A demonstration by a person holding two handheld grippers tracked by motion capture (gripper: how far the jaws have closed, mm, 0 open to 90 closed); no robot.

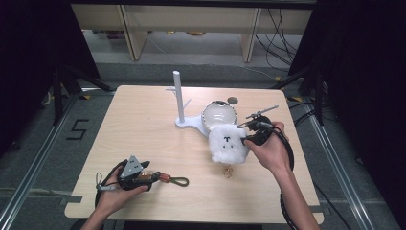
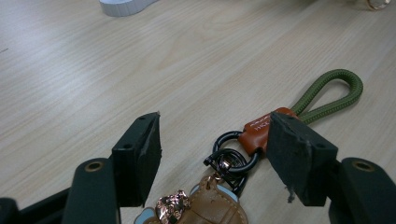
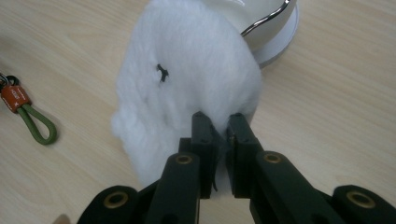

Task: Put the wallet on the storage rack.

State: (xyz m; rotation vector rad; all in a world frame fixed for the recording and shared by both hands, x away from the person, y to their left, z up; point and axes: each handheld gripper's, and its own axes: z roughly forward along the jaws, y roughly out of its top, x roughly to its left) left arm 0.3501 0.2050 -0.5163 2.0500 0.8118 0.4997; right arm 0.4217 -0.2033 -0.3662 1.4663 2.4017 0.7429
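The right gripper (image 3: pixel 219 122) is closed on the white plush toy (image 3: pixel 187 79) and holds it near the right edge of the table (image 1: pixel 143 120), just beside a round mirror (image 1: pixel 219 113). The left gripper (image 2: pixel 215 144) has its jaws wide apart around the keychain (image 2: pixel 261 135), not pressing it, near the front left corner.

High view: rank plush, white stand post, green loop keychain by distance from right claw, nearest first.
1. White plush: pinched in the right claw, at its left.
2. White stand post: farther back, mid-table.
3. Green loop keychain: front left, by the left claw.
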